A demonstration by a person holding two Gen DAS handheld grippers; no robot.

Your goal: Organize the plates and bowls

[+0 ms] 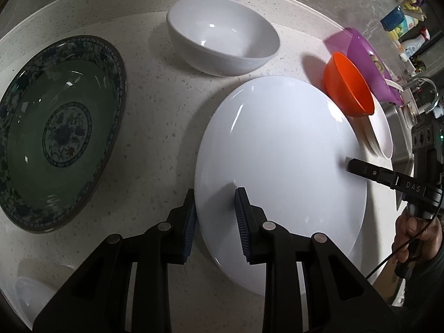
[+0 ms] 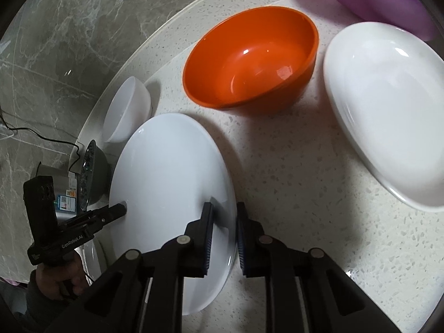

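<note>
A large white plate (image 1: 280,172) lies on the speckled counter (image 1: 155,127). My left gripper (image 1: 215,222) straddles its left rim, one finger over the plate and one outside it, with a clear gap. My right gripper (image 2: 224,238) straddles the opposite rim of the same plate (image 2: 169,194) in the same way. A white bowl (image 1: 222,41), a green patterned dish (image 1: 55,127), an orange bowl (image 2: 249,58) and a white oval dish (image 2: 388,116) stand around it.
A purple basin (image 1: 366,61) stands behind the orange bowl. A sink with a tap (image 1: 424,91) lies at the right of the left wrist view. Another white dish (image 1: 27,297) shows at the bottom left. The counter edge drops to a marble floor (image 2: 55,41).
</note>
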